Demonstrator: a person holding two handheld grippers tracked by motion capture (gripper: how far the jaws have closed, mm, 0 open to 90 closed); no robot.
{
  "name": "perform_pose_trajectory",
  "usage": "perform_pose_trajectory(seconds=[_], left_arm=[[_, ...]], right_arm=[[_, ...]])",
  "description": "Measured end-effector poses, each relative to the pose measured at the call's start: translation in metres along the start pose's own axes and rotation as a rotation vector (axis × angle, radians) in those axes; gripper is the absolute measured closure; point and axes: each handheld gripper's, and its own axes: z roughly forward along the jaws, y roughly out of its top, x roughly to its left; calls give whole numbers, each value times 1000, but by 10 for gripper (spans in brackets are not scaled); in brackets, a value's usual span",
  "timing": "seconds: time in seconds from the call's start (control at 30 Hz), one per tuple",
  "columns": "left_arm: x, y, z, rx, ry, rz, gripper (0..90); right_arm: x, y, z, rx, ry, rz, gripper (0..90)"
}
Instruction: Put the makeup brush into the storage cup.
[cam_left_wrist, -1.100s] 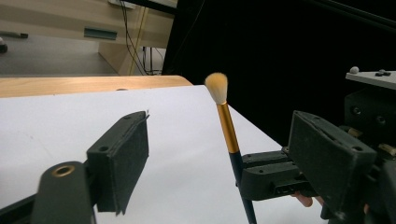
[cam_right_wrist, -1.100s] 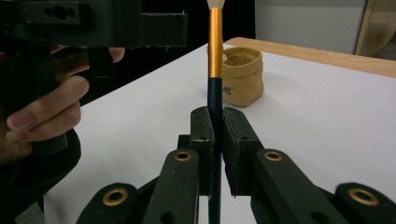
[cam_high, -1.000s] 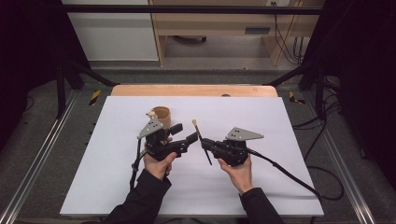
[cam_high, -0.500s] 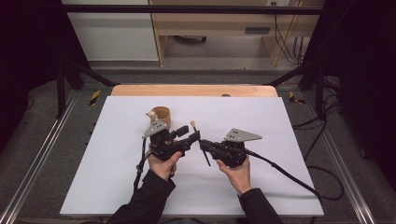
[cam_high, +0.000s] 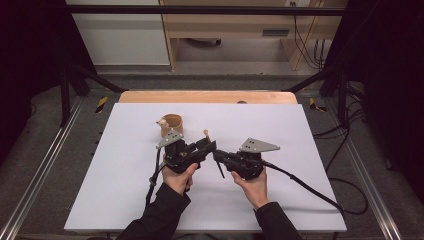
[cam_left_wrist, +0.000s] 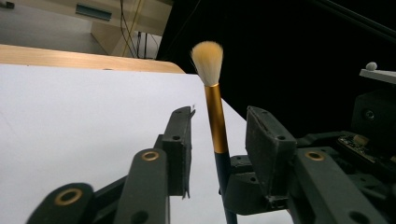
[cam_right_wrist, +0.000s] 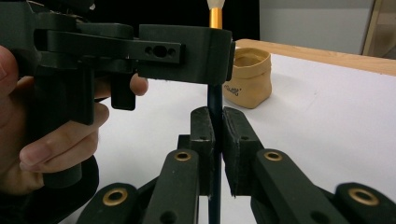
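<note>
- The right gripper (cam_right_wrist: 214, 133) is clamped on the dark lower shaft of a slim makeup brush with a gold ferrule and pale bristle tuft (cam_left_wrist: 216, 116), holding it upright above the white table sheet (cam_high: 125, 165)
- The left gripper (cam_left_wrist: 217, 140) stands spread, one black jaw on each side of the brush's shaft just below the ferrule, with a visible gap on both sides; it grips nothing
- In the high view the two grippers meet near the middle of the sheet, the brush (cam_high: 213, 155) between them, tuft pointing away from the person
- A small tan, soft-sided round pot (cam_high: 171, 125) sits on the sheet just beyond the left gripper (cam_high: 207, 147)
- Likely a handover is under way. If the right jaws let go before the left ones close, the brush could drop and roll
- Closing off-centre might tilt the thin shaft or slide onto the smooth ferrule, giving a poor hold
- The pot looks light; a swinging gripper or cable could knock it
</note>
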Motion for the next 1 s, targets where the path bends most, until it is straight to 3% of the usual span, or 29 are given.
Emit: perform_pose_trajectory(seconds=[0.57,1.0], left_arm=[[-3,-2,2,4,2,-20,816],[-6,-2,-1,-4,3,1,835]], right_arm=[[1,1,0,6,6,0,835],[3,3,0,5,3,-16,831]])
